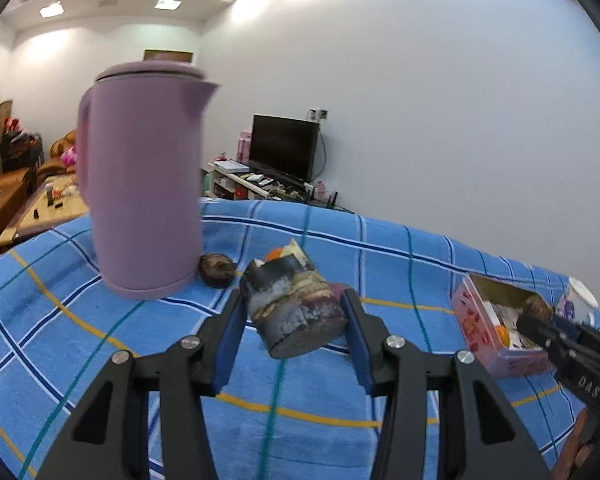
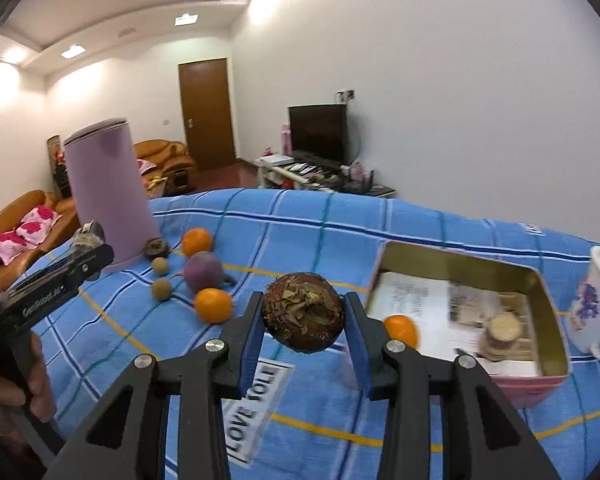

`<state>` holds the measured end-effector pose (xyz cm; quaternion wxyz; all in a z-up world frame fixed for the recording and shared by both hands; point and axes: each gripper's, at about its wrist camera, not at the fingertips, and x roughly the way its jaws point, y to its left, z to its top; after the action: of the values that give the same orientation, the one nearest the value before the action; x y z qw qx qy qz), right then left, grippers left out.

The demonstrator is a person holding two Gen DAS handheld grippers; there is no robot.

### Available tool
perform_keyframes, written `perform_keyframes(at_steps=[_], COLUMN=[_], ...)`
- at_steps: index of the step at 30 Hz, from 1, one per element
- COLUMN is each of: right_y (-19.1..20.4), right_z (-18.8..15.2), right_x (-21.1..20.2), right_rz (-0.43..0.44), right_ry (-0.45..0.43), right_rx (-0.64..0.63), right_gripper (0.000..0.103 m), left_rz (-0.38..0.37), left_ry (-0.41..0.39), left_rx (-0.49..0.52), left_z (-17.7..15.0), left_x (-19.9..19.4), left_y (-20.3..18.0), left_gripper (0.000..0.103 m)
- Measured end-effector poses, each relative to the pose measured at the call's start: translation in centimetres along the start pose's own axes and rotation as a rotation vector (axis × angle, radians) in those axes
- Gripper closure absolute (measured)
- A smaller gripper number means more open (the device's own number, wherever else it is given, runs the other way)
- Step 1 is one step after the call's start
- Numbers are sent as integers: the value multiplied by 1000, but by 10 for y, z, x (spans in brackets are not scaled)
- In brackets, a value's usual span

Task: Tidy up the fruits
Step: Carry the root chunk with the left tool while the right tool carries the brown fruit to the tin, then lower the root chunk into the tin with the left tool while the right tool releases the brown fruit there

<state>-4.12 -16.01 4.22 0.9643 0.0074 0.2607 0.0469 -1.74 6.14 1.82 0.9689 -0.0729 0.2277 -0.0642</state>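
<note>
My left gripper (image 1: 294, 312) is shut on a dark sugarcane piece (image 1: 296, 312), held above the blue checked cloth (image 1: 100, 340). My right gripper (image 2: 304, 316) is shut on a round dark mangosteen (image 2: 304, 312), held left of the pink tin box (image 2: 540, 384). The box holds an orange (image 2: 402, 330), a cane slice (image 2: 502, 330) and paper. On the cloth lie two oranges (image 2: 213, 305) (image 2: 196, 241), a purple fruit (image 2: 204, 271), two small brown longans (image 2: 161, 290) and another mangosteen (image 2: 156, 248). The right gripper (image 1: 540, 312) also shows in the left wrist view, over the box (image 1: 476, 328).
A tall purple jug (image 1: 144, 184) stands at the table's back left, also in the right wrist view (image 2: 108, 188). A white flowered mug (image 2: 596, 304) stands right of the box. A mangosteen (image 1: 217, 269) lies beside the jug. A "LOVE" label (image 2: 256, 400) is on the cloth.
</note>
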Motion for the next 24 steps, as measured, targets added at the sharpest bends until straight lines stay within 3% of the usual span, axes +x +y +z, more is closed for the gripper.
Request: perform_keyframes(at_steps=[5, 24], right_y=[-24, -91], right_z=[1, 2], right_x=[-6, -12], right_rz=[-51, -235], right_ry=[-23, -55], right_rx=[24, 45], right_gripper=[62, 62], left_rz=[-35, -148], left_ry=[37, 46], left_rx=[38, 191], left_z=[-1, -3], left_x=[2, 17], left_y=[-29, -150], left_gripper=[53, 53])
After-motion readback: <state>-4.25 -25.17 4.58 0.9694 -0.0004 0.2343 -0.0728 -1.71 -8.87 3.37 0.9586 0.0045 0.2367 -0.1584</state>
